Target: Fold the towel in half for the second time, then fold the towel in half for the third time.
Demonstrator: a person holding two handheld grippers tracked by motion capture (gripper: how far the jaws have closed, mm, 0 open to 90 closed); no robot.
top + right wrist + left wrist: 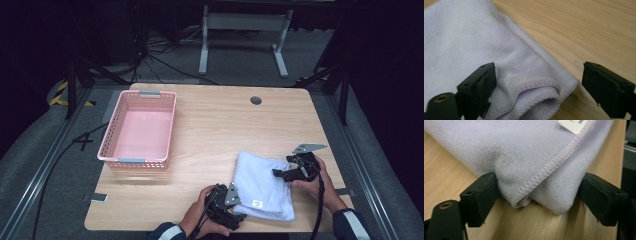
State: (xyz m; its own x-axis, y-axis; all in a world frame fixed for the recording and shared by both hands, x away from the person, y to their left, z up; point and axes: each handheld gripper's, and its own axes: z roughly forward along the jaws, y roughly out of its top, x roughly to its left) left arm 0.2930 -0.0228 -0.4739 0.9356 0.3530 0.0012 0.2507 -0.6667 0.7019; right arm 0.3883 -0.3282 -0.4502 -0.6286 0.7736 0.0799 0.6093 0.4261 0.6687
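Observation:
A folded pale lilac towel [262,185] lies at the front right of the wooden table [210,135]. A small white label [257,203] sits near its front edge. My left gripper [239,211] is at the towel's front left corner, jaws wide. In the left gripper view that corner [529,157] lies between the jaws of the left gripper [536,187], brushing both pads. My right gripper [284,167] is at the towel's far right corner. In the right gripper view it [539,72] is open around the towel's corner [524,75], with its right jaw apart from the cloth.
A pink perforated basket [137,160] stands at the left side of the table with nothing in it. A round cable hole [256,100] is near the far edge. Bare wood lies between basket and towel. The table's front edge runs close to both hands.

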